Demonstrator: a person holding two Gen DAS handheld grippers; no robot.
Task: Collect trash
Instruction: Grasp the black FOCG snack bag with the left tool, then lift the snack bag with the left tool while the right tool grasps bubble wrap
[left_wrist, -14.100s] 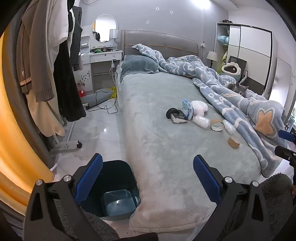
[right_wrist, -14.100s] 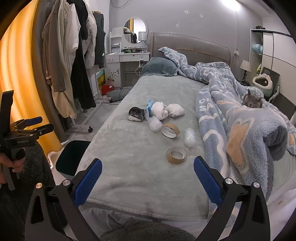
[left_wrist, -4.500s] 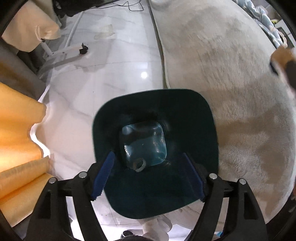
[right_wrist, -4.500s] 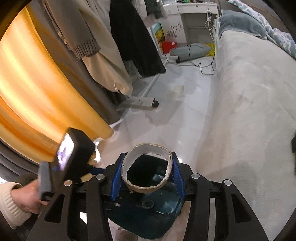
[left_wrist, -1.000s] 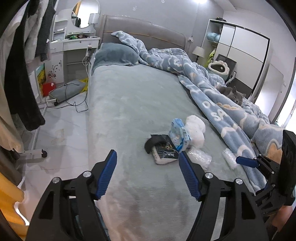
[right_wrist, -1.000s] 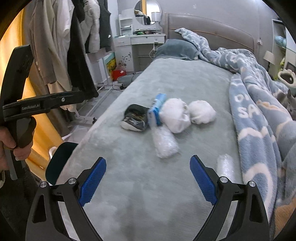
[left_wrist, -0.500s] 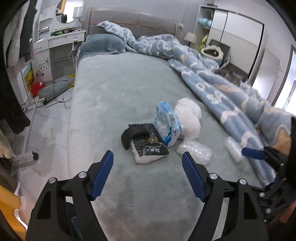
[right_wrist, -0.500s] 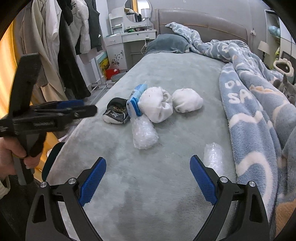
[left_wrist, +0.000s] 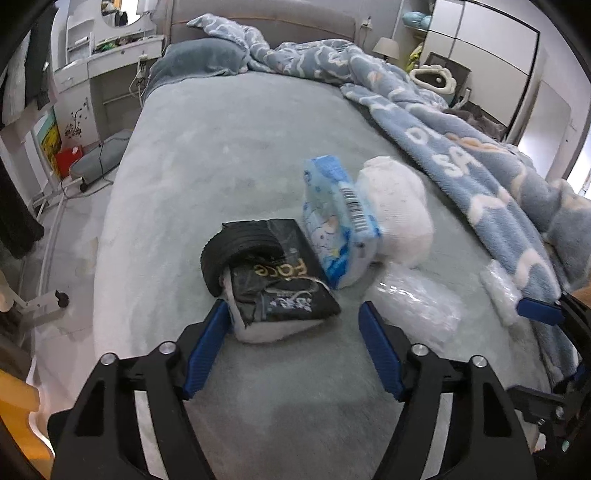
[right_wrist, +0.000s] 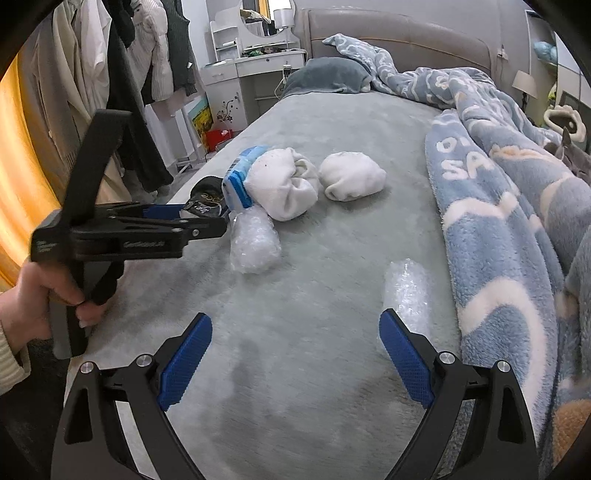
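A black snack packet with gold lettering lies on the grey bed cover. My left gripper hangs low over it and its jaws are closing. The packet's near end sits between the blue pads, which do not press on it. Behind the packet are a blue tissue pack and a white sock ball. My right gripper is open and empty above the cover. A bubble-wrap piece lies by its right finger and another farther left. The left gripper also shows there, held in a hand.
A rumpled blue blanket covers the bed's right side, with a grey cat on it. A second white sock ball lies mid-bed. Hanging clothes and a white dressing table stand left of the bed, beyond the floor strip.
My left gripper has come down and forward, so the black packet now sits between its jaws, which stand narrower. The right gripper has sunk a little toward the bed.
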